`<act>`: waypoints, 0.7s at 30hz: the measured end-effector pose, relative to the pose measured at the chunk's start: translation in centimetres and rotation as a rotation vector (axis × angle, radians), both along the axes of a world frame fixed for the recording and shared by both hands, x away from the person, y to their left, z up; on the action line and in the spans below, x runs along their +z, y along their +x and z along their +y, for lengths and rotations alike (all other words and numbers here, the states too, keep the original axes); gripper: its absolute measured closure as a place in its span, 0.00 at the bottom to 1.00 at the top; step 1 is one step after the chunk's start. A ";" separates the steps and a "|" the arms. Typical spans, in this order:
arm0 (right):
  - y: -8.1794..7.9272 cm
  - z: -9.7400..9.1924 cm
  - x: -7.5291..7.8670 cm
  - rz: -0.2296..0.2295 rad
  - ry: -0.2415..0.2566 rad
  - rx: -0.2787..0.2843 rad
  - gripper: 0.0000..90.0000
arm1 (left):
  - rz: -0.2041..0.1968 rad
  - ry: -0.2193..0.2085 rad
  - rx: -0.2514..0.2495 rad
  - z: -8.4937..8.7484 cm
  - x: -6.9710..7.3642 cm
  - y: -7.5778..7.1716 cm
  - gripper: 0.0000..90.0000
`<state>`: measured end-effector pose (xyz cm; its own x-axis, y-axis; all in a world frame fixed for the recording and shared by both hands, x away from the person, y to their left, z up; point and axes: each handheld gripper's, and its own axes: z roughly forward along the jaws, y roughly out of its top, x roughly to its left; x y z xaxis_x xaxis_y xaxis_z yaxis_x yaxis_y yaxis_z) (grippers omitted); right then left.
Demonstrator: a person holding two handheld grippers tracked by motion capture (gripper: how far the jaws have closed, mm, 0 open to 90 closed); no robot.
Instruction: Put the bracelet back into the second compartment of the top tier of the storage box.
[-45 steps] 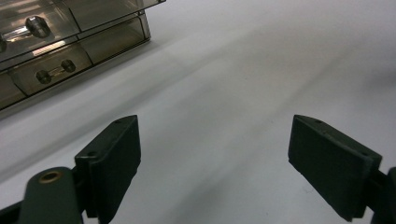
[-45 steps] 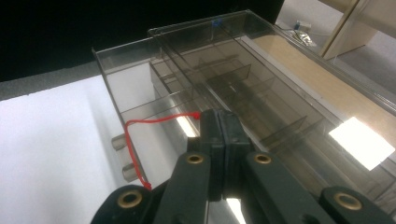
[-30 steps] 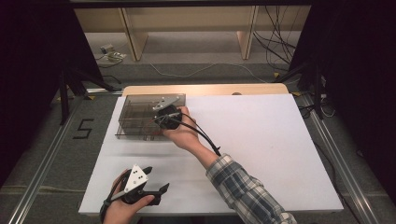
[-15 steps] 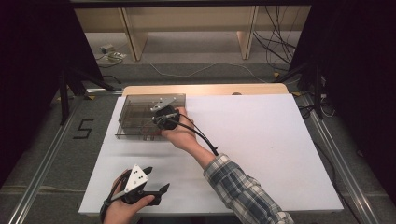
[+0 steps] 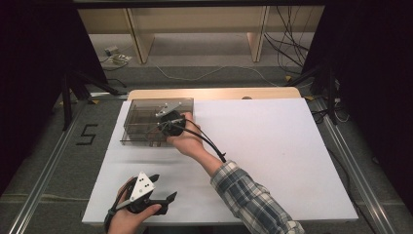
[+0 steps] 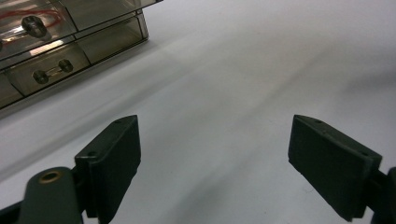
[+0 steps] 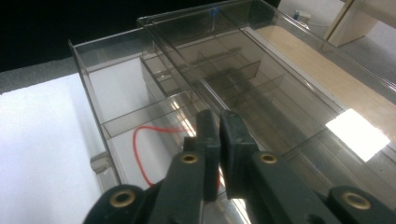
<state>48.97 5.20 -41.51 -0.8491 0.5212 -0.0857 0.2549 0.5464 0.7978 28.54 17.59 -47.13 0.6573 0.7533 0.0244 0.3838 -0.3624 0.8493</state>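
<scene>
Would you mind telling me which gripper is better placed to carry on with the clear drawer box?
The right. The right gripper is already over the opened drawer holding the red loop, jaws nearly together. The left gripper rests open at the table's near edge.

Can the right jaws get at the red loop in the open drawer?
Probably yes. The right gripper sits right over the open drawer, and the red loop lies uncovered just beneath, though the nearly shut jaws must open first.
</scene>
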 end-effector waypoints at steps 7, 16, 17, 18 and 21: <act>-0.2 -0.1 0.3 -0.003 0.011 -0.001 0.84 | 0.000 -0.002 -0.002 -0.1 0.0 0.0 0.19; -1.0 -1.8 1.3 0.004 0.054 -0.013 0.73 | 0.000 -0.001 0.000 0.0 0.0 0.0 0.19; -1.0 -2.2 1.4 0.007 0.053 -0.018 0.72 | 0.000 -0.001 0.000 -0.1 0.0 0.0 0.19; -1.0 -2.4 1.4 0.009 0.055 -0.022 0.71 | 0.000 -0.001 0.000 -0.1 0.0 0.0 0.19; -1.1 -3.4 1.6 0.016 0.066 -0.036 0.66 | 0.000 0.001 0.000 -0.1 0.0 0.0 0.19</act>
<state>47.85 1.79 -39.91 -0.8308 0.5554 -0.0371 0.2861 0.4832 0.8275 28.57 17.52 -47.17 0.6571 0.7534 0.0248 0.3841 -0.3629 0.8490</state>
